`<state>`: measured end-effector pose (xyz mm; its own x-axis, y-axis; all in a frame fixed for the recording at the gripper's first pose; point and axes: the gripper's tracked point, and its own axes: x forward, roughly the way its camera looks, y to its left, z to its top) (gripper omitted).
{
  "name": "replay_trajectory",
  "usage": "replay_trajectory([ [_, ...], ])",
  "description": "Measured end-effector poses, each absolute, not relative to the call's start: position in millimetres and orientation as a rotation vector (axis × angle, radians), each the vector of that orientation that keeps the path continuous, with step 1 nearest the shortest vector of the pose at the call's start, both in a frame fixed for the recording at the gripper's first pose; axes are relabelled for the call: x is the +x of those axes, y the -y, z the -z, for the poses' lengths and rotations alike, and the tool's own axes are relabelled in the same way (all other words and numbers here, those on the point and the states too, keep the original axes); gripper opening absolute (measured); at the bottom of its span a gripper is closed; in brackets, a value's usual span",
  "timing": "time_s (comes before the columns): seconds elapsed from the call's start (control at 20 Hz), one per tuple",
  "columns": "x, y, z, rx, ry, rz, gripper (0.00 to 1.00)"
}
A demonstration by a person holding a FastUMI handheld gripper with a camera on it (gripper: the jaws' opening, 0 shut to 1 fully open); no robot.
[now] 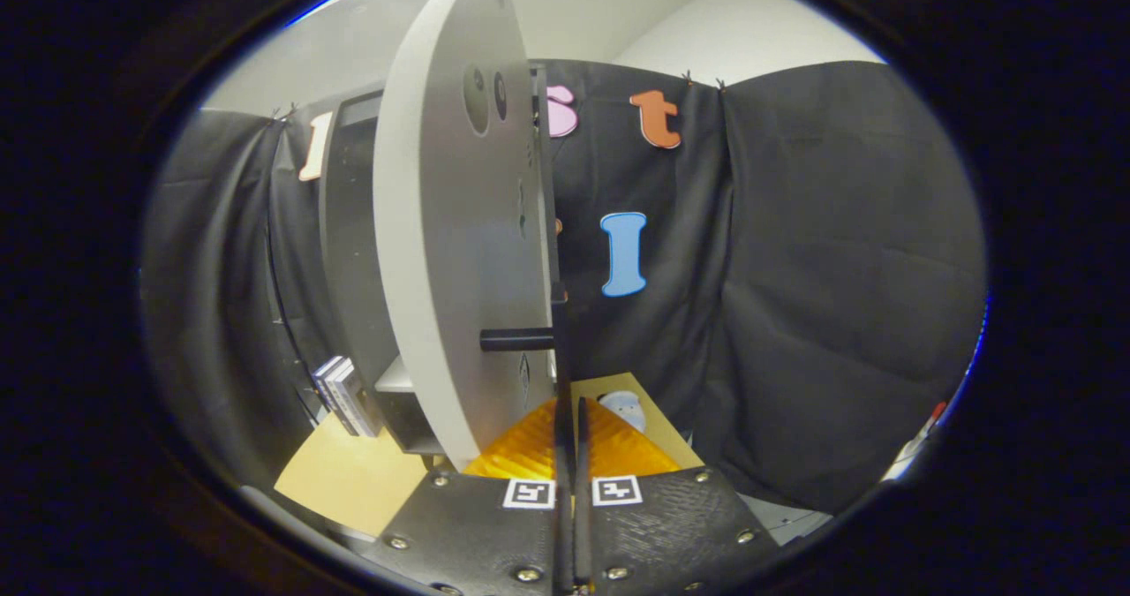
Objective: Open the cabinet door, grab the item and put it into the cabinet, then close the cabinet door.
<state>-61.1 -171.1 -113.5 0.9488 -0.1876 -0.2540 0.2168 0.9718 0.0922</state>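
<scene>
Just ahead of the gripper, whose fingers are pressed together with nothing seen between them, the door is swung open edge-on, its handle projecting left. Books are seen by the cabinet at far left; a pale item lies on the table beyond the fingers.

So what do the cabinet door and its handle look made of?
Cabinet door: probably painted or laminated board, given its flat, matte, pale grey face and thick edge. Handle: a dark matte bar, metal or plastic, hard to tell. The gripper fingers look closed together just below it.

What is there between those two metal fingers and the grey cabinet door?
Very little: in the gripper view the gripper has its fingers closed together against the cabinet door's edge, right below the dark handle. Nothing else sits between them.
</scene>
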Motion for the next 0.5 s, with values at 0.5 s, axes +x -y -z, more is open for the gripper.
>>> replay_trajectory([
  [0.5, -100, 201, 104, 0.060, -0.214, 0.328, 0.03],
])
